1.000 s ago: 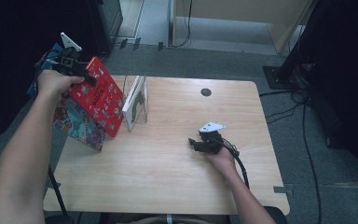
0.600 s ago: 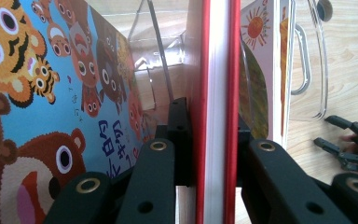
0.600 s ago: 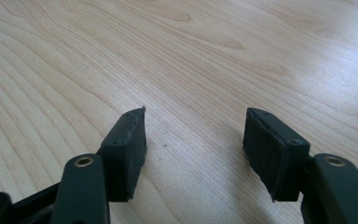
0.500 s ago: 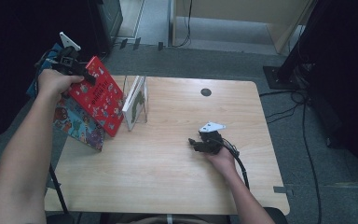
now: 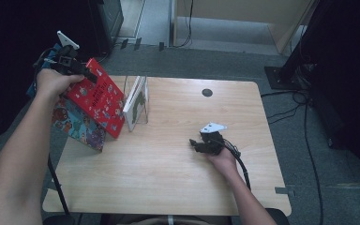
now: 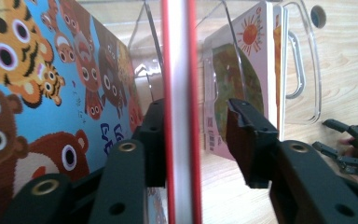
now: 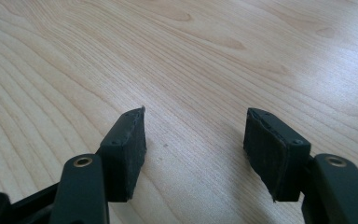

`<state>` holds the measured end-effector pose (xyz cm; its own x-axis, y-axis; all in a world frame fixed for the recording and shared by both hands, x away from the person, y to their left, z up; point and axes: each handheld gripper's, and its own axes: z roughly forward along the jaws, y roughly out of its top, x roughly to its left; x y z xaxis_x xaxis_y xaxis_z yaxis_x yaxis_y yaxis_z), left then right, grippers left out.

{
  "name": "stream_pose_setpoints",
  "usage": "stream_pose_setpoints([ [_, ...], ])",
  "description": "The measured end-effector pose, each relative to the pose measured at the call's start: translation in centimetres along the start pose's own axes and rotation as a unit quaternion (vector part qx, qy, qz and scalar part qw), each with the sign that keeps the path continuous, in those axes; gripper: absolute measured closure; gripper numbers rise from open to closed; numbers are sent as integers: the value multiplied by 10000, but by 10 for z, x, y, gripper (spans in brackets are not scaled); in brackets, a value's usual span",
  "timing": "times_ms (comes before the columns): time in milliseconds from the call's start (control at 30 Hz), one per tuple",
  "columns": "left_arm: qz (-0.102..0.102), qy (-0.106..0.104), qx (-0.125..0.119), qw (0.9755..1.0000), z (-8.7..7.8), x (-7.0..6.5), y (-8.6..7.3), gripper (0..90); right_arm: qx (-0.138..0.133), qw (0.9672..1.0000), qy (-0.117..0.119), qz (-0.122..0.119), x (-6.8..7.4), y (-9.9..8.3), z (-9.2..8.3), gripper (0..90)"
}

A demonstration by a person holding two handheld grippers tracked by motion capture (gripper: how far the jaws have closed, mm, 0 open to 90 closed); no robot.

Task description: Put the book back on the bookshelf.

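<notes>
Both tools matter here, left first. Left tool (image 5: 90,75) has just been opening its jaws: in the left gripper view the red book (image 6: 182,112) stands edge-on between them, one jaw looks to be at the cover, the other clearly off it with a gap. So it's released, not clamped. From the high view I see the red book (image 5: 98,97) leaning tilted, its lower edge down near the clear acrylic stand (image 5: 140,101), propped over the animal picture book (image 5: 77,125) behind it at the counter's (image 5: 168,178) left edge. A white book (image 5: 136,96) already sits upright in the stand.

My read: the red book is being let go, but it doesn't look slotted in yet; it could slide or tip once I pull away. Next I'd back out slowly.

Right tool (image 7: 191,149) rests on the counter mid-right, jaws apart, nothing between them, idle.
</notes>
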<state>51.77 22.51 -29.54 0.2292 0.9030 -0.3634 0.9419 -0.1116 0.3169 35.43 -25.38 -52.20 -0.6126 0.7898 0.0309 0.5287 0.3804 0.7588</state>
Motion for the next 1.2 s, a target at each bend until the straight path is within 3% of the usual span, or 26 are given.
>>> stream_pose_setpoints([
  [133, 110, 97, -98, 9998, -5, -3, -3, 545, 0, 10000, 1, 0, 0, 0, 0, 388],
  [233, 127, 46, -97, 9999, -7, -3, -4, 517, -4, 10000, -6, 0, 1, 0, 0, 386],
  [400, 96, 85, -310, 9994, -17, -1, -8, 506, -4, 10000, 10, -9, 1, -1, 0, 382],
  [533, 139, 132, -319, 9993, -20, -2, -9, 500, -3, 10000, 17, -17, 1, -1, 0, 379],
  [767, 118, 39, -477, 9988, -32, 2, -12, 480, 1, 10000, 25, -14, 1, -1, 0, 379],
  [933, 257, 134, -629, 9976, -38, -2, -15, 475, -4, 10000, 16, -24, 1, -1, 0, 379],
  [1100, 272, 74, -747, 9968, -46, -6, -17, 472, -4, 10000, 18, -17, 1, -1, 0, 378],
  [1200, 385, 55, -782, 9962, -49, -14, -20, 464, 12, 10000, 30, -3, 1, -1, -1, 376],
])
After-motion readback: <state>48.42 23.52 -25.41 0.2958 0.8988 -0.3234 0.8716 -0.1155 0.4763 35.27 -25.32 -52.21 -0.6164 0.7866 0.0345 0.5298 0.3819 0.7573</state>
